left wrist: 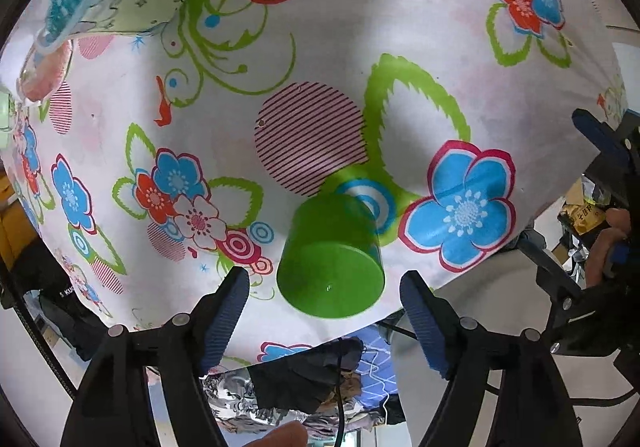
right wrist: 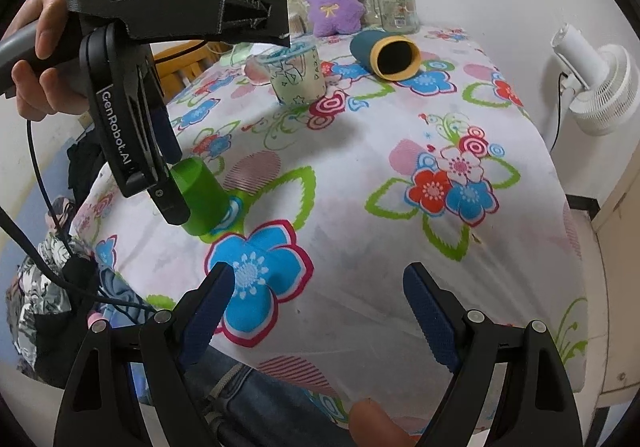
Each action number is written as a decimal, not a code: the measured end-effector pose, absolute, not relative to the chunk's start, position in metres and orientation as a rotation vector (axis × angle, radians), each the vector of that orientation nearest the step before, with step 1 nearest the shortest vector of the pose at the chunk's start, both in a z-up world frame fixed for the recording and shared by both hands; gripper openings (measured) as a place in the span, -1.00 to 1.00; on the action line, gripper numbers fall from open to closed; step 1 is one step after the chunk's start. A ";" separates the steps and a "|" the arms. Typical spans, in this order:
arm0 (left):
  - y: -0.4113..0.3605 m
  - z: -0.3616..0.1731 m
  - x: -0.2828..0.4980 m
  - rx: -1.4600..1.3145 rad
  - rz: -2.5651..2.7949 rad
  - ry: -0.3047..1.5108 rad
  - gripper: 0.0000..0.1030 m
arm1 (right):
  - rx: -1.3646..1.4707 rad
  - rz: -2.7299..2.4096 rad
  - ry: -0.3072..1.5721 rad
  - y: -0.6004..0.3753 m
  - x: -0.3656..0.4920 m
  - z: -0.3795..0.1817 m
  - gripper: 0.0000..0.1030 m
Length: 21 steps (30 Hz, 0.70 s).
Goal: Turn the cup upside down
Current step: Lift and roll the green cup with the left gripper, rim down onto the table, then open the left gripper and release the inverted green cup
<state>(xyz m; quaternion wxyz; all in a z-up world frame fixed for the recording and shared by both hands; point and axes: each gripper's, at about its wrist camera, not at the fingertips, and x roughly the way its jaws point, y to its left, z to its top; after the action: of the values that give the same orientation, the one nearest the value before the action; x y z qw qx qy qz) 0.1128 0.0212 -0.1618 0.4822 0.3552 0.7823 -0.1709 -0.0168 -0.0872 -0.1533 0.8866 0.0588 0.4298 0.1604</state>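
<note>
Green cup [left wrist: 332, 267]: inverted, flat base up, on the floral-clothed counter [left wrist: 400, 7], lower centre of the left wrist view. Left tool [left wrist: 324, 315]: wide open, straddling the cup's base, empty. Right tool [right wrist: 318, 311]: wide open, empty, lower frame. Printed plastic cup [right wrist: 298, 77], teal tube [right wrist: 386, 53]: upper centre.

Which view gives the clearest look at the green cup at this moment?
The left wrist view: the green cup sits unobstructed between the left gripper's open jaws, closed base up on the flowered tablecloth. The right wrist view shows the green cup smaller, partly hidden behind the left gripper.
</note>
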 end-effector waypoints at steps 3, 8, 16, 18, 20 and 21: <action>0.027 -0.146 0.110 0.834 -0.429 1.871 0.62 | 0.115 0.339 0.890 -0.084 -0.014 -0.149 0.71; 0.037 -0.128 0.112 0.742 -0.443 1.780 0.64 | 0.105 0.354 0.882 -0.075 -0.008 -0.141 0.71; 0.077 -0.095 0.109 0.564 -0.458 1.622 0.64 | 0.058 0.381 0.853 -0.052 0.000 -0.122 0.71; 0.090 -0.087 0.108 0.513 -0.451 1.579 0.64 | 0.046 0.385 0.846 -0.046 0.001 -0.119 0.71; 0.103 -0.082 0.107 0.471 -0.445 1.542 0.64 | 0.038 0.389 0.843 -0.040 0.003 -0.115 0.71; 0.108 -0.079 0.107 0.447 -0.442 1.522 0.64 | 0.035 0.391 0.842 -0.037 0.004 -0.114 0.71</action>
<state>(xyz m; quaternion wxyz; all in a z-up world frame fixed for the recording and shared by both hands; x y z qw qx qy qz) 0.1071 0.1079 -0.0786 0.6796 0.1991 0.6780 -0.1970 0.0039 -0.0370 -0.1141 0.8941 0.0167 0.4058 0.1885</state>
